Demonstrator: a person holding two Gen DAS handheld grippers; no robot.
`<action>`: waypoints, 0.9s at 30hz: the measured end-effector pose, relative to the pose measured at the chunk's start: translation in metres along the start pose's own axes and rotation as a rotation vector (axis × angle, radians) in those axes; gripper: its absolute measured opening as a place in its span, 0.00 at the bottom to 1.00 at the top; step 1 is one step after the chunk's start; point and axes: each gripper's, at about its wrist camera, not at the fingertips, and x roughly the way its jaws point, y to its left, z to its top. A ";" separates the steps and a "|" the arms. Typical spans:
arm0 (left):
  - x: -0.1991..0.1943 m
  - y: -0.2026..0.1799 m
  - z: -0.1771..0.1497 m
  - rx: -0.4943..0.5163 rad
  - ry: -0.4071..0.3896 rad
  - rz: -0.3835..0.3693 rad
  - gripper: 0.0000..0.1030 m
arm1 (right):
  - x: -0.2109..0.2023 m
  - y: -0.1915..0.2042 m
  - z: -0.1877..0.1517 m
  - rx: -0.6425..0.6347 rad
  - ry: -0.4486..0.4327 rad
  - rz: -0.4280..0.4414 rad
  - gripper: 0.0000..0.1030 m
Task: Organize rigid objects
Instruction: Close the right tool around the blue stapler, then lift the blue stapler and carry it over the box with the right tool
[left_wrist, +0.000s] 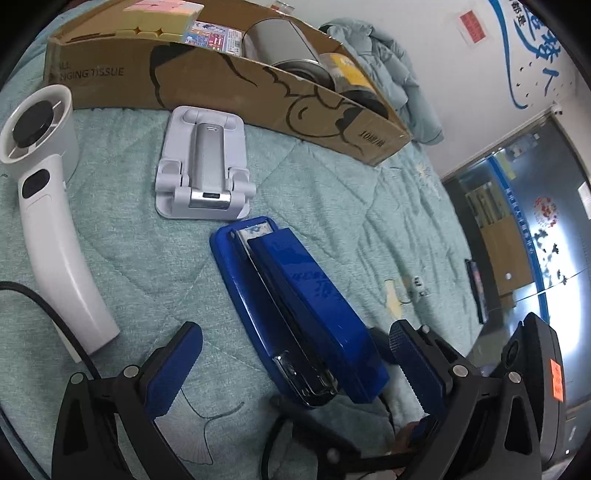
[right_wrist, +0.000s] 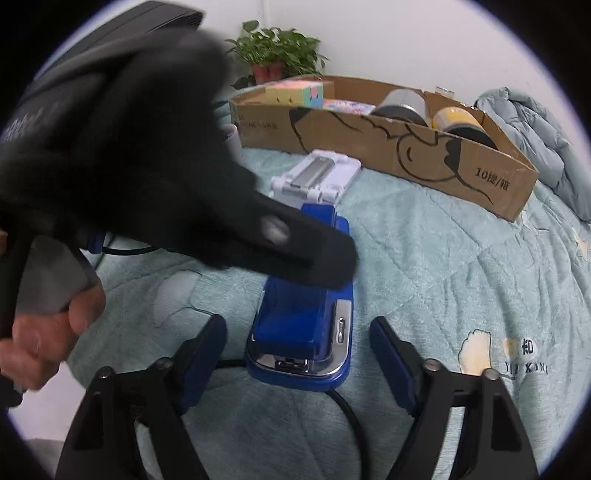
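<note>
A blue stapler (left_wrist: 295, 314) lies on the teal quilt, its metal end near me; it also shows in the right wrist view (right_wrist: 306, 314). My left gripper (left_wrist: 295, 365) is open, one finger on each side of the stapler's near end, not closed on it. My right gripper (right_wrist: 299, 354) is open too, straddling the stapler's chrome end. The left gripper's black body (right_wrist: 184, 184) crosses over the stapler in the right wrist view. A white folding phone stand (left_wrist: 203, 166) lies beyond the stapler. A white handheld fan (left_wrist: 48, 206) lies to the left.
A long cardboard box (left_wrist: 229, 85) stands at the back, holding pastel cubes (left_wrist: 162, 18), a card pack and two tape rolls (left_wrist: 295, 55). A bunched grey-green duvet (right_wrist: 535, 140) and a potted plant (right_wrist: 277, 55) sit behind. A black cable (left_wrist: 48, 314) runs across the quilt.
</note>
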 end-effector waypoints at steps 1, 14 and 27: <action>0.002 -0.001 0.000 0.004 0.001 0.005 0.98 | 0.002 -0.001 0.000 0.009 0.011 0.002 0.59; 0.010 -0.008 -0.001 -0.020 0.032 -0.002 0.96 | 0.004 -0.041 0.018 0.436 0.071 0.217 0.58; 0.008 -0.013 -0.009 -0.042 0.016 -0.167 0.57 | -0.001 -0.029 0.019 0.464 0.077 0.272 0.57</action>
